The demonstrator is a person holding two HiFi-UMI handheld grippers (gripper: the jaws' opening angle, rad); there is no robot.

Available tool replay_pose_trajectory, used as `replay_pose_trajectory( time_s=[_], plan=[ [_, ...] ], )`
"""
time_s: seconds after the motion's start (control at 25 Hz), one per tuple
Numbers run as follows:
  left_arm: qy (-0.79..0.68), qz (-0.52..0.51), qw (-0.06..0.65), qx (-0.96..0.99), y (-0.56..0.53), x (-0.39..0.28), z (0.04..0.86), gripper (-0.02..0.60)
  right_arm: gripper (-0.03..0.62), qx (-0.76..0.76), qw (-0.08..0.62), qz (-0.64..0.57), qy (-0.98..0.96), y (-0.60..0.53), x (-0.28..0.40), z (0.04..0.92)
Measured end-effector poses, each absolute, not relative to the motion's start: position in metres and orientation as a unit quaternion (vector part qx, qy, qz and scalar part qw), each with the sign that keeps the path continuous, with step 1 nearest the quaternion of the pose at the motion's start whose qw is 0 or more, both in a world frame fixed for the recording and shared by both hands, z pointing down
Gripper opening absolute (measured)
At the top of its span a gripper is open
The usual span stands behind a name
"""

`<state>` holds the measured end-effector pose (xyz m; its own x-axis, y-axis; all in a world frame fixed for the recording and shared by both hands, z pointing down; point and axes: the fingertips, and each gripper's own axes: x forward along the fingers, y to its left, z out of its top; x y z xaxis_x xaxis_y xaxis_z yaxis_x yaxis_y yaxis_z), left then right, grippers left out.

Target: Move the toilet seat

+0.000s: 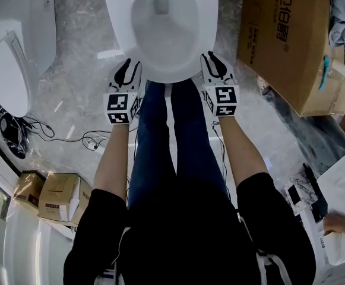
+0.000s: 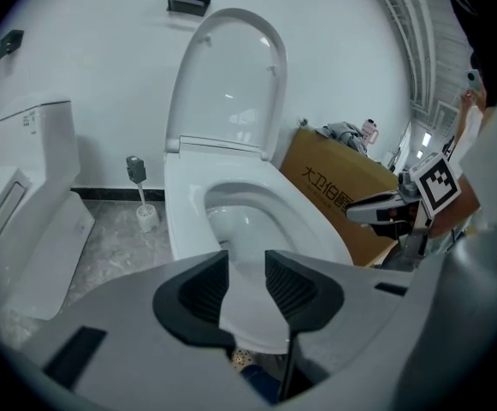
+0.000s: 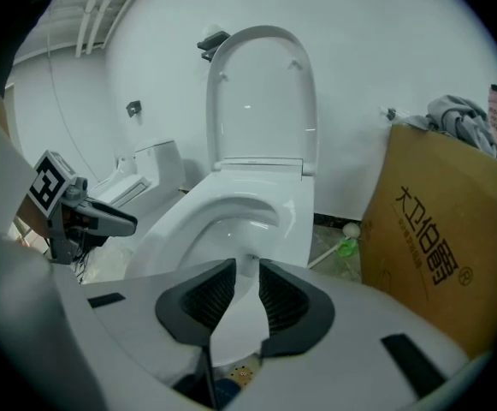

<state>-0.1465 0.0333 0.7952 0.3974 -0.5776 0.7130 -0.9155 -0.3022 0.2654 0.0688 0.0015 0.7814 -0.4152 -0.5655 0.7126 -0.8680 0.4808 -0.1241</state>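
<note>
While hovering just at the front rim of the toilet bowl point(image 1: 116, 22), held with jaws slightly spread, pinching nothing: left gripper point(image 1: 127, 65) at its left, right gripper point(image 1: 215, 60) at its right. Farther, upright behind the bowl's back: toilet seat point(image 2: 231, 84).

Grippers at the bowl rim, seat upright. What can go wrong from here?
1. The glossy white plastic toilet seat stands upright, well behind the left gripper and right gripper at the white ceramic bowl's front rim; a weak grip might let it slam down.
2. Both jaw pairs stand only slightly apart, possibly too narrow for the seat's edge.
3. Black floor cables by the person's left leg could snag a foot.
</note>
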Motion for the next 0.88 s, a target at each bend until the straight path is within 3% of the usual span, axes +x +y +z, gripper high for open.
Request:
replay_pose_trajectory(
  time_s=[0.12,0.4,0.88],
  plan=[
    [-0.481,0.266,0.347,0.760,0.038,-0.146,0.805,0.200,0.149,0.450,0.311,0.271,-0.792,0.008,0.074,0.790],
    [-0.470,0.291,0.378,0.743,0.056,-0.145,0.824,0.308,0.268,0.442,0.320,0.354,-0.760,0.029,0.079,0.818],
    [-0.445,0.315,0.435,0.716,0.082,-0.137,0.850,0.374,0.331,0.408,0.328,0.485,-0.700,0.067,0.072,0.855]
  ],
)
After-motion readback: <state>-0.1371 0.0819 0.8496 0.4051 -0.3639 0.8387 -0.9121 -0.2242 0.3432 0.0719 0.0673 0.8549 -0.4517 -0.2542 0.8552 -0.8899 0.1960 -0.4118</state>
